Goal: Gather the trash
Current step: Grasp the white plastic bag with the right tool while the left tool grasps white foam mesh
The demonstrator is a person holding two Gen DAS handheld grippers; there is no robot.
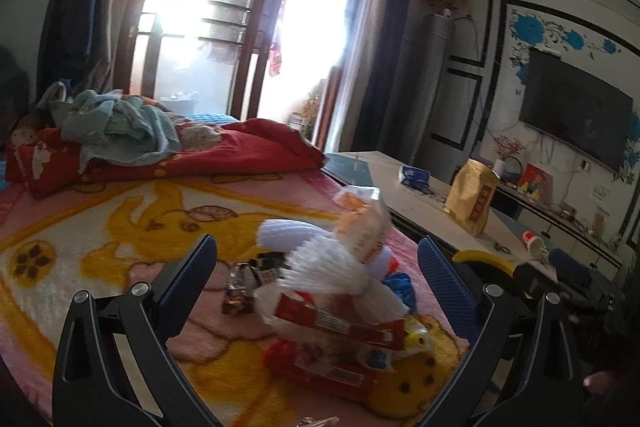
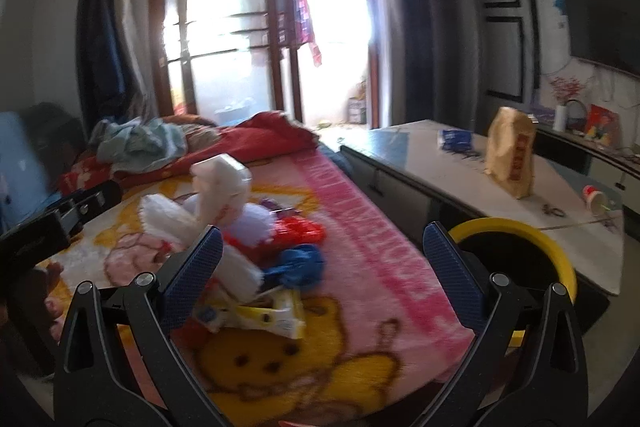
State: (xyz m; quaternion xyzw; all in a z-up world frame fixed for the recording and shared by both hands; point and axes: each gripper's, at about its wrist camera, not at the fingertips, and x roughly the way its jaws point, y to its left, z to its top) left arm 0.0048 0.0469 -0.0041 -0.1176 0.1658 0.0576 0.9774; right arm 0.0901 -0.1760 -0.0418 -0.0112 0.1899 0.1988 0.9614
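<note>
The trash pile (image 1: 344, 291) lies on the bed's cartoon blanket (image 1: 120, 219), near the bed's edge that faces the yellow-rimmed bin (image 2: 520, 251). In it are white foam netting (image 1: 320, 263), a red wrapper (image 1: 340, 327), a dark snack packet (image 1: 240, 291), a blue plastic scrap (image 2: 300, 263) and a yellow-and-white wrapper (image 2: 276, 315); motion blur smears the pieces together, so their edges and what overlaps what are hard to make out.

The left tongs (image 1: 316, 267) are spread wide, with the pile between and beyond the tips, and they grip nothing. The right tongs (image 2: 322, 251) are also spread wide and hold nothing; the left finger covers part of the foam netting, and the right finger hides part of the bin's rim.

Left of the pile the blanket lies open up to the red quilt (image 1: 224, 151) and heaped clothes (image 1: 120, 123) beyond it. Past the bin, away from the pile, runs the long white surface (image 2: 440, 163), carrying a tan paper bag (image 2: 512, 157), a blue packet (image 2: 456, 139) and a tipped cup (image 2: 596, 201). The gap between bed and surface is narrow. The bin's lower part is cut off behind the tongs.
</note>
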